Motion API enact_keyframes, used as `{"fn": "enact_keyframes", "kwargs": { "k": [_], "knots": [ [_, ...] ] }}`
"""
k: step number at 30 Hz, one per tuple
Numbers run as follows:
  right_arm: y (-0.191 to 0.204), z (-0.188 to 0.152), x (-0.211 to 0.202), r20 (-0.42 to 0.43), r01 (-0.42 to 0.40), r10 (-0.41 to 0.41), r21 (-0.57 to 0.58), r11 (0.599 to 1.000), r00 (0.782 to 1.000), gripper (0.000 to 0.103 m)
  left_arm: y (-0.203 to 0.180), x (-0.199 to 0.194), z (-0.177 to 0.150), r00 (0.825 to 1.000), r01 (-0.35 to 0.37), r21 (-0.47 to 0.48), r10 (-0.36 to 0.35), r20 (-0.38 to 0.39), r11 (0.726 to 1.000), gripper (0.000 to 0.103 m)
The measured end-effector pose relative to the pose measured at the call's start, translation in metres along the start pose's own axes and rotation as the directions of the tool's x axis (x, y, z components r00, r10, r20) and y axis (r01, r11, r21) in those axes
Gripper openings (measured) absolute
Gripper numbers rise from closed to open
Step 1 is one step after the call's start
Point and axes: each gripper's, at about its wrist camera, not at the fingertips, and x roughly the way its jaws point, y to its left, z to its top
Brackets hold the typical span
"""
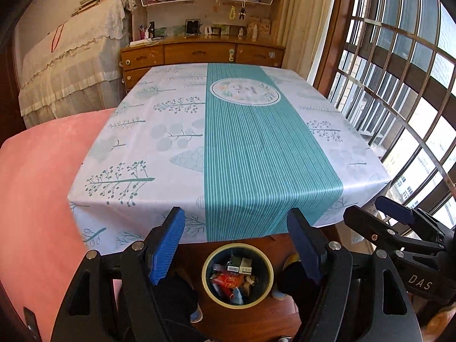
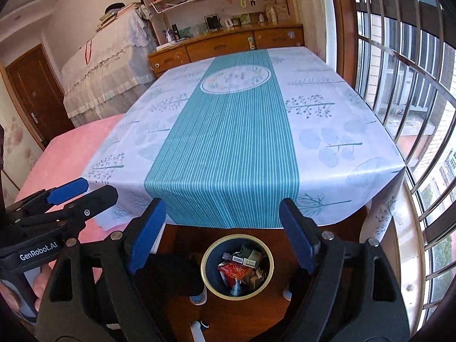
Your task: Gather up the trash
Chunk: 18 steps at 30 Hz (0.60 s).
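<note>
A round dark bin with a yellow rim stands on the wooden floor below the table's near edge. It holds several pieces of trash: a red wrapper, a small carton, crumpled paper. It also shows in the right wrist view, with the trash inside. My left gripper is open and empty, held above the bin. My right gripper is open and empty, also above the bin. The right gripper shows at the right of the left wrist view. The left gripper shows at the left of the right wrist view.
A table with a white and teal tablecloth fills the middle. A pink padded surface lies to its left. A wooden sideboard and bookshelves stand behind. Barred windows run along the right. Dark shoes are beside the bin.
</note>
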Motion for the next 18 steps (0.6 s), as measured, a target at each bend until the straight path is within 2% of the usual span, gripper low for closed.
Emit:
{"fn": "enact_keyframes", "kwargs": {
  "k": [9, 18],
  "knots": [
    [0.004, -0.004, -0.048, 0.067, -0.017, 0.015, 0.025, 1.0, 0.998, 0.08, -0.011, -0.035, -0.002, 0.998, -0.033, -0.004, 0.034, 0.053, 0.999, 0.079],
    [0.016, -0.004, -0.068, 0.101, -0.02, 0.021, -0.004, 1.0, 0.995, 0.08, -0.012, -0.05, 0.0, 0.996, -0.049, -0.028, 0.051, 0.07, 0.998, 0.08]
  ]
}}
